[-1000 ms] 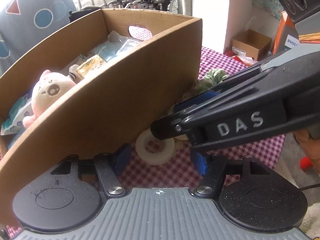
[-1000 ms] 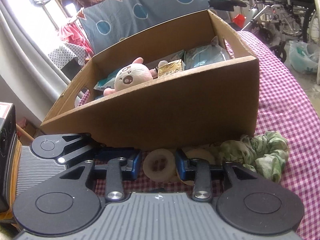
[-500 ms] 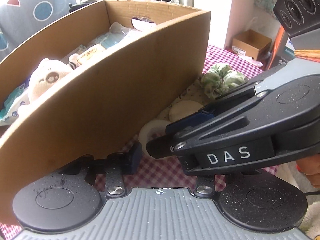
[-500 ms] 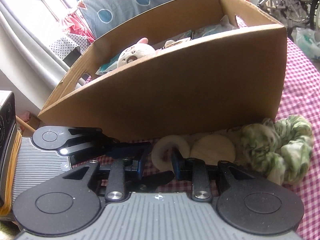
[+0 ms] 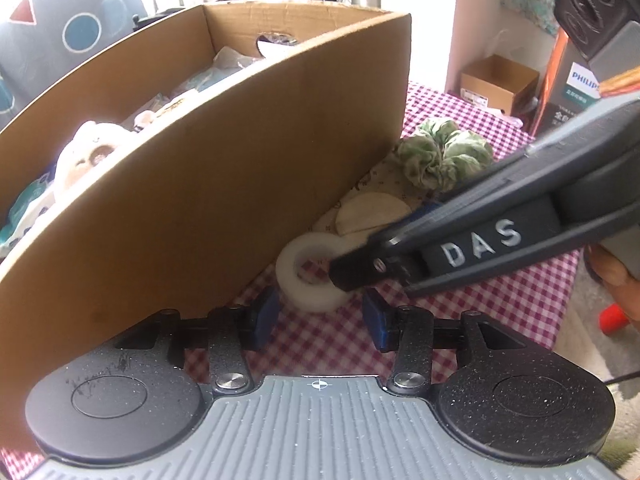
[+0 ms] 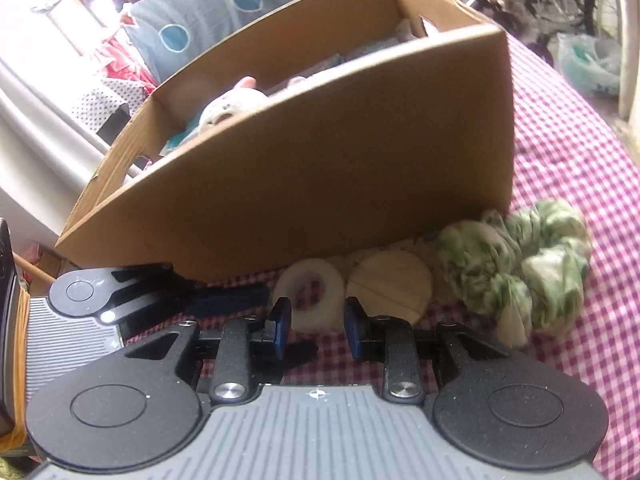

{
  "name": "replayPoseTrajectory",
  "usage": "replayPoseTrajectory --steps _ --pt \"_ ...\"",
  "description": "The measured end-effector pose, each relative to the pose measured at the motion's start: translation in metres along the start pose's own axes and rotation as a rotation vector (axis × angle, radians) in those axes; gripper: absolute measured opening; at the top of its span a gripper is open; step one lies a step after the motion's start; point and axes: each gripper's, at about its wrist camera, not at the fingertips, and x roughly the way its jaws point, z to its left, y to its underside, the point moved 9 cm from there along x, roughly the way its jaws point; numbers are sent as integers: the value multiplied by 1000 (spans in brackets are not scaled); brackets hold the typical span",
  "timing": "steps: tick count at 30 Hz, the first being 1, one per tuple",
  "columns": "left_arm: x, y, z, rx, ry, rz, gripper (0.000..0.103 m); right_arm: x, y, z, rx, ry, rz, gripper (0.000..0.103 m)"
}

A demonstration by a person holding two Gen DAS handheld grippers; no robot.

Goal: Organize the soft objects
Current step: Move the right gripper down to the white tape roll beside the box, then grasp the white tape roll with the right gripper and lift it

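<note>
In front of the one cardboard box (image 6: 320, 168) on the checked table (image 6: 560, 152) I count one white foam ring (image 6: 310, 294), one round beige pad (image 6: 390, 286) and one green scrunchie (image 6: 520, 264) beside it, plus one pale plush toy (image 6: 230, 110) inside the box.

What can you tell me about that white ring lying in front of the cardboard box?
The white ring is a small, thick doughnut of soft-looking white foam or rolled tape with a round hole showing the checked tablecloth beneath. It lies flat on the cloth, close against the foot of the cardboard box. A flat beige disc sits right beside it, seemingly touching. The right gripper has a blue pad on either side of its near edge; whether they press it is unclear.
</note>
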Motion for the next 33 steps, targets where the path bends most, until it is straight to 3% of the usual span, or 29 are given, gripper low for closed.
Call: replayPoseTrajectory --steps 7,14,22,26,33 --pt "13 -9 5 -5 23 -18 49 5 -2 -9 73 -54 10 32" --pt "2 1 4 12 -8 -10 45 6 2 4 39 -86 43 34" --pt "-7 12 2 11 -21 0 46 12 2 26 -141 40 8 30" --pt "-10 14 0 16 -30 -18 42 14 2 36 -244 93 -3 21" --pt "-34 11 0 14 -41 -73 42 -18 -5 49 -252 73 -64 19"
